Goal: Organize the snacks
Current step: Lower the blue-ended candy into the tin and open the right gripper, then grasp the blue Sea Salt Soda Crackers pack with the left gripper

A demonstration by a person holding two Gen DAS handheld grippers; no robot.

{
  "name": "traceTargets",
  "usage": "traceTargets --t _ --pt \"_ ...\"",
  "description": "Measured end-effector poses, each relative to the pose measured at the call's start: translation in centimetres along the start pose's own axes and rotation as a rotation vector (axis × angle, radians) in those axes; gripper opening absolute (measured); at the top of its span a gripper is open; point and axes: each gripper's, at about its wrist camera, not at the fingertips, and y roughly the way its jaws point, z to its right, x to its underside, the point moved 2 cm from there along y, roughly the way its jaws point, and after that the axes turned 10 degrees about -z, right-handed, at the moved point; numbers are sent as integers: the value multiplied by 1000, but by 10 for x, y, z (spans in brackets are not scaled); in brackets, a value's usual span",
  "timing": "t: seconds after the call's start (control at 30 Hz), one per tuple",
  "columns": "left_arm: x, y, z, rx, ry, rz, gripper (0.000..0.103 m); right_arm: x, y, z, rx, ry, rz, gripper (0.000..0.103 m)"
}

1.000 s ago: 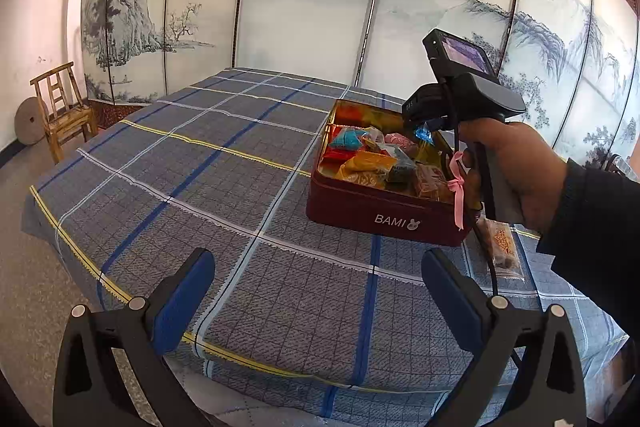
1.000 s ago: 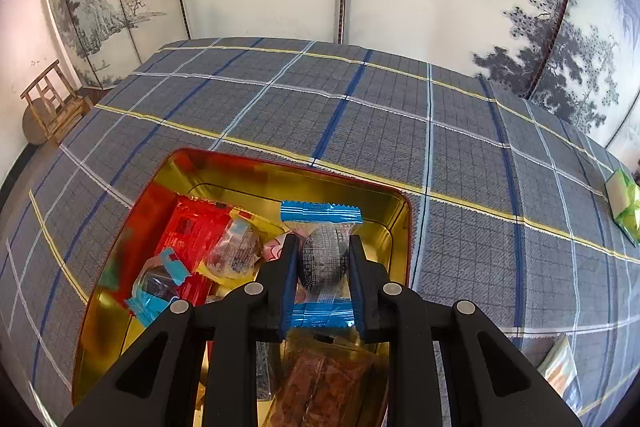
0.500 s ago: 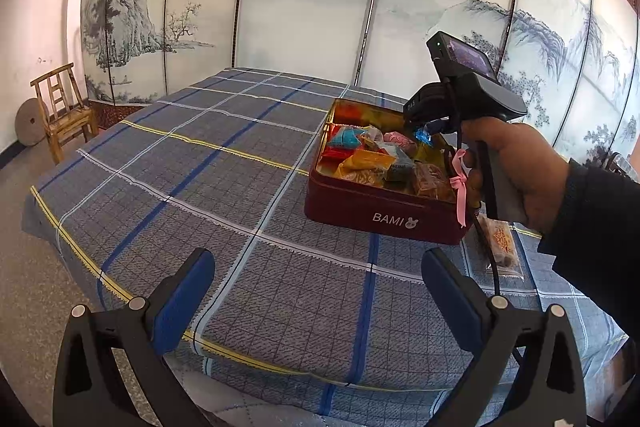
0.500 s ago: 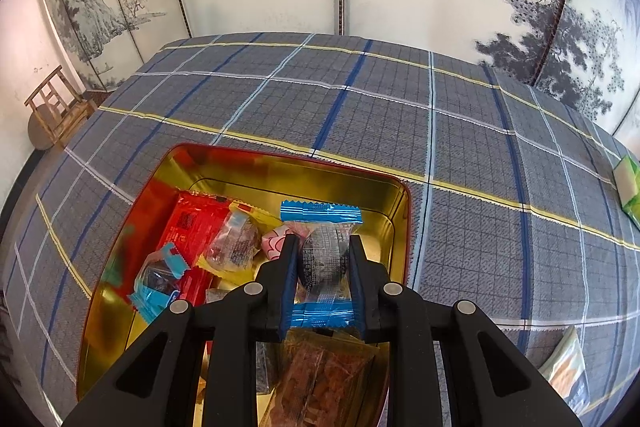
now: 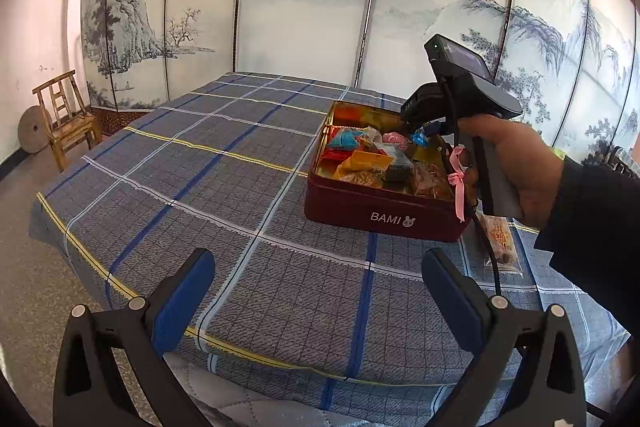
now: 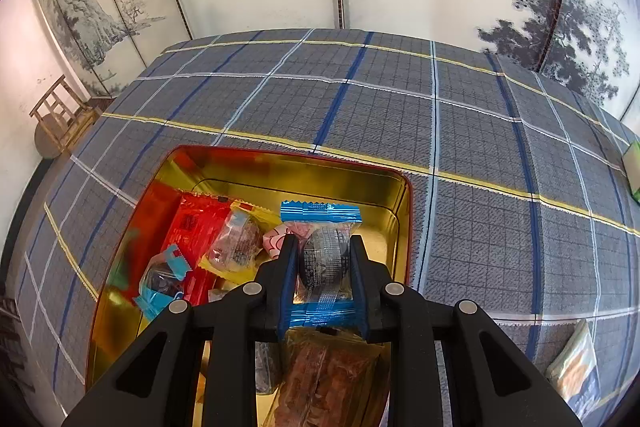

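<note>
1. The left gripper (image 5: 318,291) is hovering over the near edge of the checked tablecloth (image 5: 240,187), its blue-padded jaws standing wide apart with nothing between them.
2. The right gripper (image 6: 323,267) is pointing down into the tin (image 6: 280,163); its jaws are clenched on a blue-ended wrapped snack (image 6: 324,255), which is sitting between the pads over the other contents.
3. A clear packet of brown pieces (image 6: 328,379) is lying directly beneath the right gripper, partly hidden by its frame.
4. Beside the held snack, a pink wrapper (image 6: 276,241), a clear-wrapped dark sweet (image 6: 236,247), a red packet (image 6: 196,227) and a small blue-ended sweet (image 6: 164,279) are crowding the left half of the tin.
5. The tin's red outer wall is showing the white lettering "BAMI" (image 5: 385,217) with a rabbit mark.
6. A pink ribbon (image 5: 458,183) is hanging from the handle in the person's right hand (image 5: 516,163), which is blocking the tin's right corner in the left wrist view.
7. A clear snack packet (image 5: 500,239) is lying on the cloth just right of the tin.
8. A green packet (image 6: 632,171) is lying well apart at the far right edge.
9. A wooden chair (image 5: 66,119) is standing by the painted screen (image 5: 136,27), whose script is too small to read.
</note>
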Motion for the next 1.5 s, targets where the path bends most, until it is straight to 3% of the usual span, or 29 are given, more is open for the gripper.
traceTargets --t 0.1,0.17,0.23,0.3,0.47,0.53,0.6,0.73,0.83,0.9,1.0,1.1,1.33,1.4,1.47,1.5 --pt "0 -4 2 -7 7 2 102 0 0 3 -24 10 -3 28" --pt "0 -9 6 -9 20 7 102 1 -4 7 -76 11 3 38" --pt "-2 -13 11 -9 43 15 102 5 -21 18 -144 20 48 38" --pt "-5 -17 18 1 72 24 102 11 -44 40 -149 23 109 40" --pt "-18 -12 57 84 158 13 102 41 -101 151 -9 105 286 67" --pt "-27 -3 82 135 185 -14 102 60 -114 207 103 171 336 73" --pt "-36 7 114 199 214 -47 102 81 -115 264 202 252 332 75" --pt "-51 35 188 261 265 -79 102 129 -109 358 221 447 315 75" --pt "-60 71 247 251 234 -169 102 157 -105 400 223 518 318 75" --pt "-63 92 281 263 200 -214 102 172 -100 420 153 572 309 75" --pt "-64 131 332 166 180 -276 102 192 -104 440 67 660 360 75" --pt "-62 163 358 47 142 -286 102 195 -103 447 5 689 369 75" --pt "-50 202 372 -74 104 -324 102 192 -102 443 -29 671 373 75" --pt "-51 198 376 -64 119 -315 92 192 -102 444 -33 672 377 75" --pt "-53 190 388 -29 178 -292 47 191 -103 444 -37 667 384 75" --pt "-53 188 394 -32 204 -307 46 192 -103 444 -38 665 387 75"
